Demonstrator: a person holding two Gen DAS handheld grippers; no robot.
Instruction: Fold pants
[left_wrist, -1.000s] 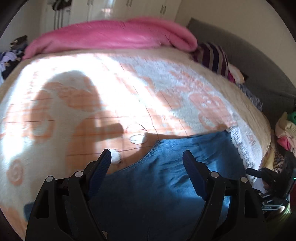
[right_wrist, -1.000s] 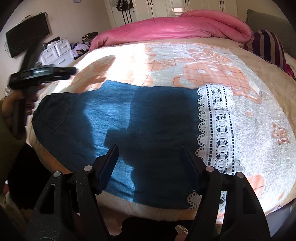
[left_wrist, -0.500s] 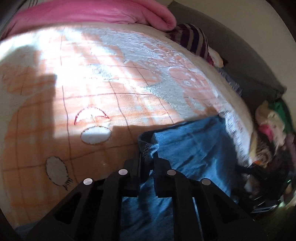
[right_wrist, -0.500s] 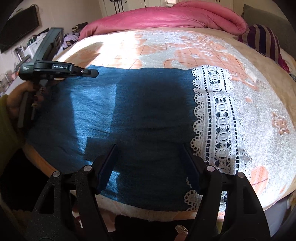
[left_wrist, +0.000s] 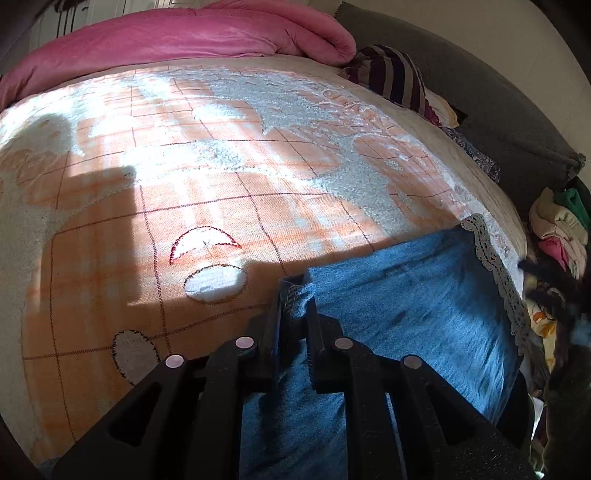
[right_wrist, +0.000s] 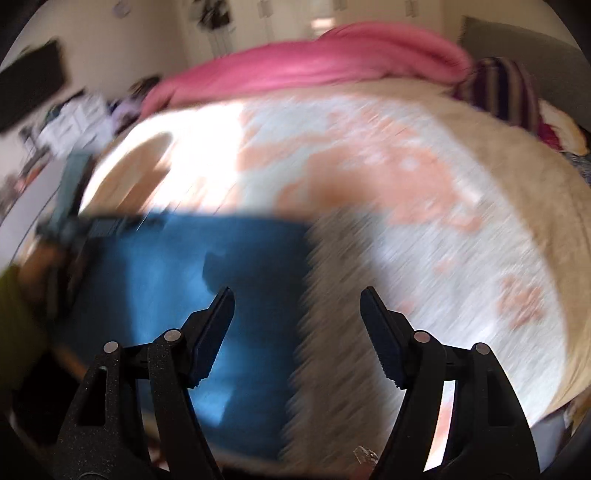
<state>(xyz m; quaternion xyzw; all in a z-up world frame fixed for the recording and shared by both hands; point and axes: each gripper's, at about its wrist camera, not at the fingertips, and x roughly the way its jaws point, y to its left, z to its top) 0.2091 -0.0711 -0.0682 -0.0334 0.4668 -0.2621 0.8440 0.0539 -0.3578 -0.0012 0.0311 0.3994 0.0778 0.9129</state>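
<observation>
Left wrist view: the bed (left_wrist: 258, 177) carries the pants (left_wrist: 406, 314) along its near edge. The left gripper (left_wrist: 293, 306) is clamped on their corner; the right gripper (right_wrist: 297, 314) hangs spread above the lace hem (left_wrist: 498, 280). Best pinch that hem squarely, then carry both ends level.

Motion smeared the whole right wrist view, so the lace trim (right_wrist: 332, 295) on the pants (right_wrist: 207, 266) showed no pattern. The left gripper (left_wrist: 293, 314) covered the denim edge it pinched. The clothes pile (left_wrist: 561, 229) was cut off at the frame's edge.
</observation>
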